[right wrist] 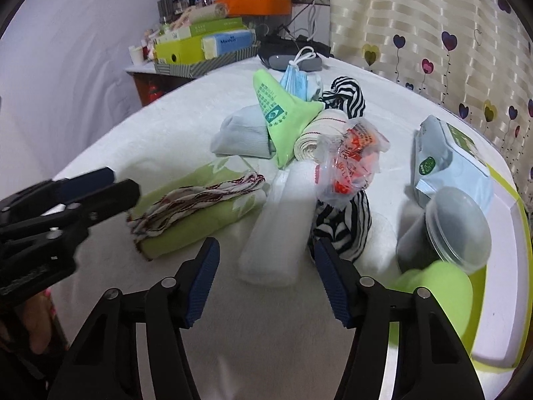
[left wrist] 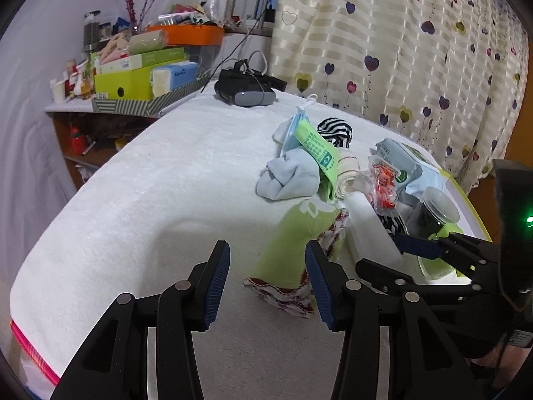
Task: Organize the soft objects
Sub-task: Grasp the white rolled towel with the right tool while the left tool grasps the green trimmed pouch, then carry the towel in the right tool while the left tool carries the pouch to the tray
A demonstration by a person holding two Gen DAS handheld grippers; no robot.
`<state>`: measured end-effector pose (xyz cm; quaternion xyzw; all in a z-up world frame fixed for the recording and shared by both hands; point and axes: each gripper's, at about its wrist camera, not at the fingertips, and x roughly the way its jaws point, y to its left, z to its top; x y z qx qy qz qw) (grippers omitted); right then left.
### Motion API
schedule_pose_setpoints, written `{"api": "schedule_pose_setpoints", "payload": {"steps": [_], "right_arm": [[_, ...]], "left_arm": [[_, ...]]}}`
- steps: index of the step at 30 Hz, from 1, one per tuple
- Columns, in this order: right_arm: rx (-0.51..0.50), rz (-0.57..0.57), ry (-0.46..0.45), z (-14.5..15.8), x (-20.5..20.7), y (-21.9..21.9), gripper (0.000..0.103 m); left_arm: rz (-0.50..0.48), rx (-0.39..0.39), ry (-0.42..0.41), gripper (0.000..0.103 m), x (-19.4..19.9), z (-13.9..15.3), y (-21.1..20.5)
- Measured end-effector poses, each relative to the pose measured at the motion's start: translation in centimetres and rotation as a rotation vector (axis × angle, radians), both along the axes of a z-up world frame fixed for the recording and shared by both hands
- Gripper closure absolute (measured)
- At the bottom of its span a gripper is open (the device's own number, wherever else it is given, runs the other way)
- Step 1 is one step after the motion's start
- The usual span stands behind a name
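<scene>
Both pairs of fingers stand wide apart, holding nothing: the left gripper [left wrist: 267, 283] hovers low beside a folded green towel [right wrist: 196, 213], and the right gripper [right wrist: 266, 280] frames a rolled white towel [right wrist: 283, 223]. Beyond lie a striped cloth [right wrist: 343, 230], a crinkly snack packet [right wrist: 353, 163], a pale blue sock [right wrist: 240, 136] and face masks [right wrist: 294, 80], all heaped loosely on the white-covered table [left wrist: 150, 173]. Sorting looks barely begun; a tray [right wrist: 503, 303] on the right holds a lidded jar [right wrist: 456, 230].
</scene>
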<state>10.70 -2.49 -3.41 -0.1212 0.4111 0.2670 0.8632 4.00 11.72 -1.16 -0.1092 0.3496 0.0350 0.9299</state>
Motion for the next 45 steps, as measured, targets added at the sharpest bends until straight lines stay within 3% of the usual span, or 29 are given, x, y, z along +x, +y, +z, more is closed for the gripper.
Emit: {"api": "schedule_pose_setpoints", "payload": {"steps": [8,10,12,19,21,32,34,36,39,45], "right_arm": [[-0.091,-0.004,0.025,-1.8,1.1,1.4,0.063],[-0.086,0.015,0.025,-1.7,1.0,1.5,0.076],[-0.096,0.024,0.004,-1.5,0.6,1.7,0.08],[-0.055,0.027,-0.025,0.0,-0.5,0.3,0.082],[-0.036,0.034,-0.03,0.5,-0.9,-0.1,0.082],[0.037,0.061,-0.033,1.6,-2.1,-1.5,0.082],[0.046,0.064,-0.038,1.8,-2.2,-1.7,0.082],[0.054,0.064,-0.039,1.8,-2.2,-1.8,0.082],[0.063,0.063,-0.043,2.0,-2.4,-2.1,0.082],[0.081,0.07,-0.06,2.6,-3.3,-2.5,0.082]], "left_arm": [[-0.044,-0.038,0.008,0.055,0.9,-0.5,0.6],[-0.06,-0.052,0.013,0.055,1.1,-0.7,0.5],[-0.071,-0.06,0.017,0.053,1.3,-0.8,0.4],[-0.098,-0.069,0.037,0.051,2.0,-1.2,-0.3],[-0.123,-0.068,0.043,0.041,2.3,-1.3,-0.8],[-0.124,-0.008,0.111,0.04,4.2,-3.0,-2.5],[-0.114,0.025,0.117,0.042,4.2,-3.2,-2.9],[-0.103,0.072,0.114,0.055,3.9,-3.3,-3.3],[-0.09,0.078,0.096,0.068,3.3,-2.9,-3.4],[-0.063,0.046,0.057,0.073,1.5,-2.0,-3.3]]}}
